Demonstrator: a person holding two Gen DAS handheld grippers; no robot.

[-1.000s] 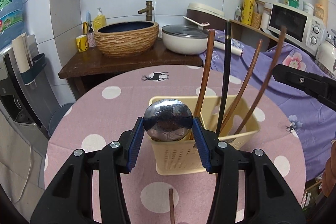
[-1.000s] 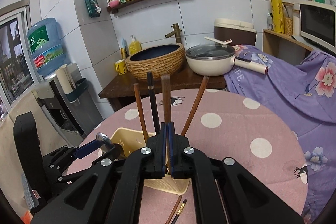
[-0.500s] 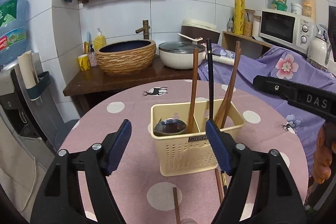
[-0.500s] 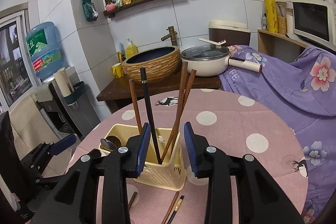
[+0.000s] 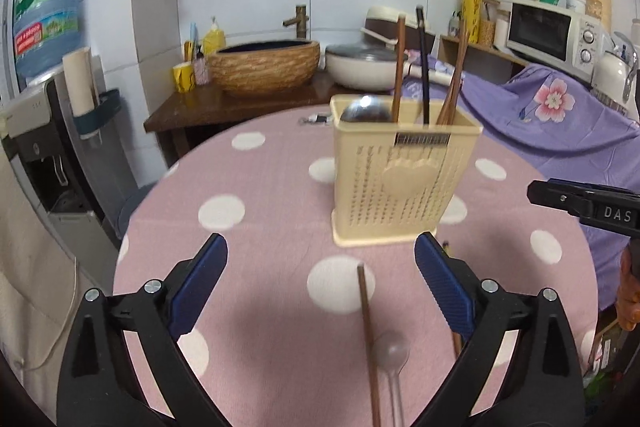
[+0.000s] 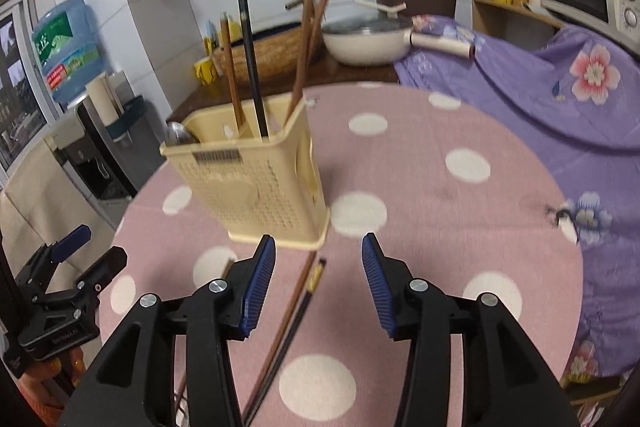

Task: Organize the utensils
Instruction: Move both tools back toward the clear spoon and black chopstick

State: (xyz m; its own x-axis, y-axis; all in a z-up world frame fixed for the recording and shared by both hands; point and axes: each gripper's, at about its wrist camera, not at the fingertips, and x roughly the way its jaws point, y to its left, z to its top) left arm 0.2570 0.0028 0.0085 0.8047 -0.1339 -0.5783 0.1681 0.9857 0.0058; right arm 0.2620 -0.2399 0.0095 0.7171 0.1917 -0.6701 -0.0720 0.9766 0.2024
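A cream plastic utensil holder (image 5: 404, 183) (image 6: 256, 187) stands on the pink dotted table. It holds a metal spoon (image 5: 366, 109) (image 6: 180, 135) and several upright chopsticks (image 5: 422, 67) (image 6: 250, 67). My left gripper (image 5: 320, 283) is open and empty, low over the table in front of the holder. A brown chopstick (image 5: 368, 339) and a clear spoon (image 5: 392, 355) lie between its fingers. My right gripper (image 6: 318, 279) is open and empty. A brown chopstick (image 6: 286, 319) and a black chopstick (image 6: 296, 323) lie on the table under it.
Behind the table, a dark wooden counter (image 5: 224, 107) carries a woven basin (image 5: 264, 67) and a white lidded pan (image 5: 366, 65). A purple flowered cloth (image 6: 560, 83) covers furniture on the right. A water dispenser (image 5: 44, 95) stands left. A microwave (image 5: 552, 31) is far right.
Both grippers have let go of their utensils, opened wide and drawn back and down from the holder. The metal spoon and the chopstick now rest in the holder.
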